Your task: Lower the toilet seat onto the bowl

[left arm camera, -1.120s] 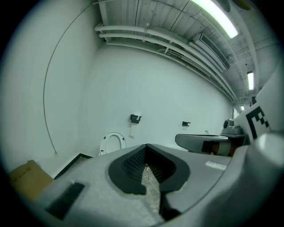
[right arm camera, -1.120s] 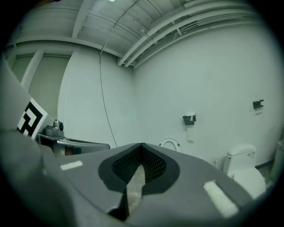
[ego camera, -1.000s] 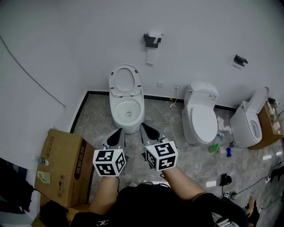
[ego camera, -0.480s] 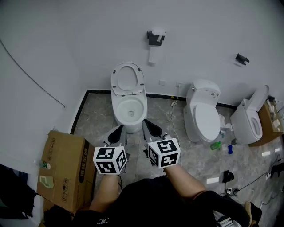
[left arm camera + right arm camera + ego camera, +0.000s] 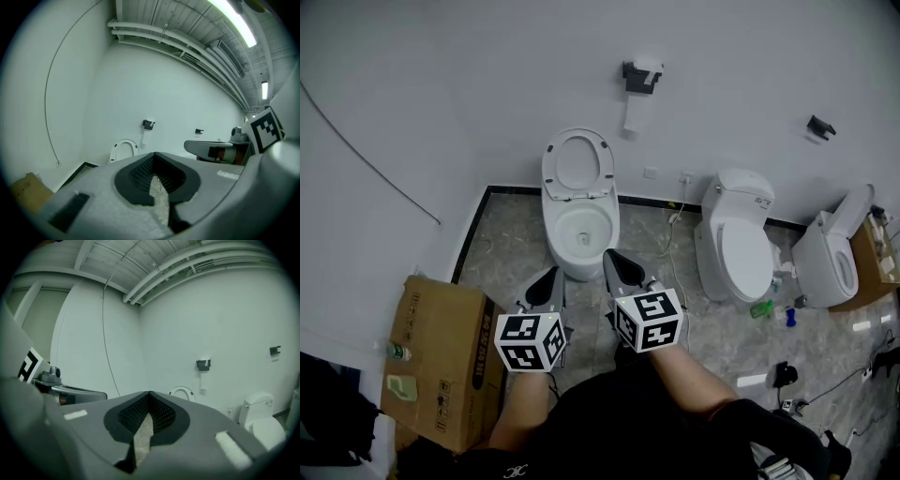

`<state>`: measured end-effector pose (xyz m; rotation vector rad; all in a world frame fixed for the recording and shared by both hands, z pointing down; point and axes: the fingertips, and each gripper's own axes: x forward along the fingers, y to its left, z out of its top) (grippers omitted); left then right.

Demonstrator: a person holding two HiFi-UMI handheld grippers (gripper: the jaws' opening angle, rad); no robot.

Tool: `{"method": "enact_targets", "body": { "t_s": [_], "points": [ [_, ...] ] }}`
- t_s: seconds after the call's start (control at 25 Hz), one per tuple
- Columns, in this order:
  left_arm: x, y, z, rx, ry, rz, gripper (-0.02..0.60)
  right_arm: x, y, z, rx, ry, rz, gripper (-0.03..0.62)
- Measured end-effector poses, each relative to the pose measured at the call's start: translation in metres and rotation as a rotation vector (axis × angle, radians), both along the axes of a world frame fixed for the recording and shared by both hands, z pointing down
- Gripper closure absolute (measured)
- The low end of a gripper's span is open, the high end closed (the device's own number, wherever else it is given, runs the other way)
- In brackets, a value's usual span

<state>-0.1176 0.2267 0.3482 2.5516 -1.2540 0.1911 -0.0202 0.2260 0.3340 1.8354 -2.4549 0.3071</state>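
Observation:
A white toilet stands against the far wall, its bowl [image 5: 580,230] uncovered. Its seat [image 5: 577,164] is raised upright and leans back toward the wall; the seat [image 5: 123,151] [image 5: 183,392] also shows small in both gripper views. My left gripper [image 5: 550,276] and right gripper [image 5: 615,257] hover side by side over the floor, just short of the bowl's front. Both are shut, tips meeting, with nothing between them. The left gripper [image 5: 154,153] and the right gripper [image 5: 149,393] point toward the wall and touch nothing.
A cardboard box [image 5: 441,354] sits on the floor at the left. A second toilet [image 5: 745,246] with its lid down and a third toilet [image 5: 836,264] stand to the right, with bottles and cables around them. A paper holder [image 5: 642,73] hangs on the wall.
The toilet has drawn a little nearer and shifted right in the head view. Both grippers stay shut and side by side.

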Motion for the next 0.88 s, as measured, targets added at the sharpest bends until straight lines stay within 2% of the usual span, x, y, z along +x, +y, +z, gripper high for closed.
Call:
{"method": "enact_targets", "body": {
  "t_s": [0.24, 0.44, 0.88],
  "points": [
    [-0.008, -0.032, 0.013, -0.016, -0.018, -0.017, 0.573, 0.002, -0.039, 0.007, -0.001, -0.004, -0.001, 0.586],
    [-0.003, -0.077, 0.019, -0.016, -0.034, -0.034, 0.573, 0.013, -0.088, 0.015, -0.002, -0.011, -0.011, 0.586],
    [0.044, -0.22, 0.017, -0.025, -0.067, -0.056, 0.572, 0.063, -0.242, 0.019, -0.014, -0.016, -0.034, 0.586]
  ]
}}
